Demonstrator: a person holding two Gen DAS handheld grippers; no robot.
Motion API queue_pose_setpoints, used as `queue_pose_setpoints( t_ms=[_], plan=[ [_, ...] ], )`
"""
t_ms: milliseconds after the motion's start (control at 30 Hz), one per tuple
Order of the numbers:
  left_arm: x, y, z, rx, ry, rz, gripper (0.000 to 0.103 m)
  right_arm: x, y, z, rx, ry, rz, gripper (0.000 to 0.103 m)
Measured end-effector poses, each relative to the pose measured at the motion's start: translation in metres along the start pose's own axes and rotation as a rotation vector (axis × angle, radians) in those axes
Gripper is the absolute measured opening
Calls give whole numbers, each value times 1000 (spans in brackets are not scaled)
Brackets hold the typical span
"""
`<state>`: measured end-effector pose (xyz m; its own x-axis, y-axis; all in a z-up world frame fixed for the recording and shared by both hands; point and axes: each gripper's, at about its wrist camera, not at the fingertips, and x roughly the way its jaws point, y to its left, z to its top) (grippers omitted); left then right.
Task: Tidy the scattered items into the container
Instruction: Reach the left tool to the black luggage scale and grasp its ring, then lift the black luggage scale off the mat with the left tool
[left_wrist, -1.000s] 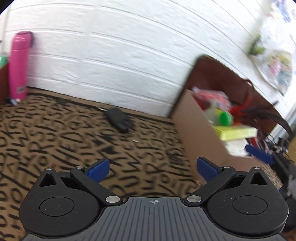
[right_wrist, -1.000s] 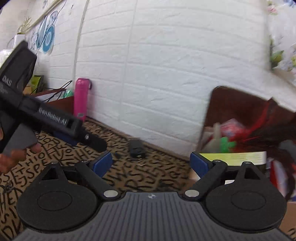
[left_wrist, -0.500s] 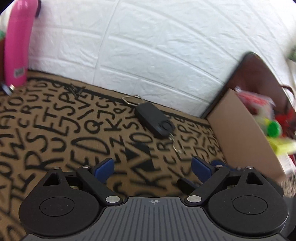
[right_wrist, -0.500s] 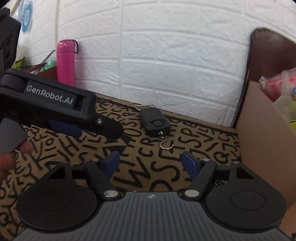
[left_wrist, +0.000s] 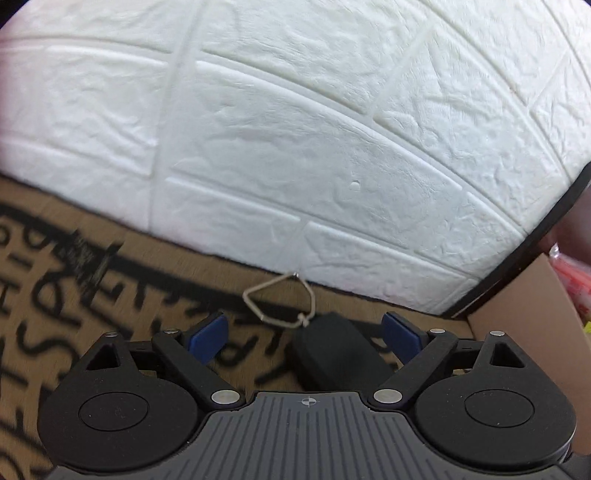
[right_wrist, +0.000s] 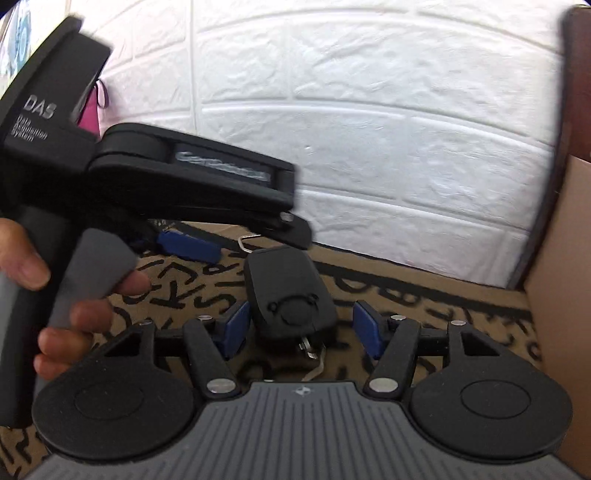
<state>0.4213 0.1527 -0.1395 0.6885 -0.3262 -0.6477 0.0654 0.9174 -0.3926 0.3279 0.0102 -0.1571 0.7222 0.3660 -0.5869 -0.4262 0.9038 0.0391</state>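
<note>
Scale (right_wrist: 290, 295) between both tongs, unclamped | left tongs (left_wrist: 306, 334) closing | right tongs (right_wrist: 301, 328) closing

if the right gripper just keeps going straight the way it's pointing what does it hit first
Most likely the black hanging scale on the lettered cloth. It already lies between the closing jaws of the right gripper, pads not yet pressing it. Beyond it comes the white brick wall; depth is hard to judge.

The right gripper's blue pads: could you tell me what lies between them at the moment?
The black hanging scale lies between the closing right gripper pads, ungripped on the lettered cloth, per the right wrist view.
</note>
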Motion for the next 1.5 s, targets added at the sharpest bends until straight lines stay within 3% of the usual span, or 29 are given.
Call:
queue_pose_setpoints(
  t_ms=[67,133,333,700,833,933,1000,1067,1233,1400,1500],
  plan=[
    [1,-4,-4,49,-1,4,68,1,4,-1,-17,6,2,57],
    [-3,-5,-10,59,2,-37,49,-4,6,-5,-19,13,18,54],
    [-34,-5,-42,-37,48,-75,38,-49,15,-32,-3,35,43,54],
    [-146,-52,-177,21,114,-114,40,-203,48,-135,-113,72,125,54],
    [-179,-78,-229,66,151,-149,57,-257,47,-173,-134,71,161,54],
    [-197,-89,-257,63,165,-176,61,-287,43,-192,-144,62,157,54],
    [-206,-93,-266,59,165,-175,69,-303,34,-201,-121,55,133,53],
    [-211,-93,-270,38,165,-175,84,-315,28,-207,-89,45,103,55],
    [-201,-95,-255,40,155,-107,84,-326,24,-217,-38,26,43,57],
    [-184,-98,-239,88,165,-87,86,-329,32,-220,-34,25,58,58],
    [-177,-108,-240,185,164,-63,81,-324,36,-219,-48,25,54,57]
  ],
)
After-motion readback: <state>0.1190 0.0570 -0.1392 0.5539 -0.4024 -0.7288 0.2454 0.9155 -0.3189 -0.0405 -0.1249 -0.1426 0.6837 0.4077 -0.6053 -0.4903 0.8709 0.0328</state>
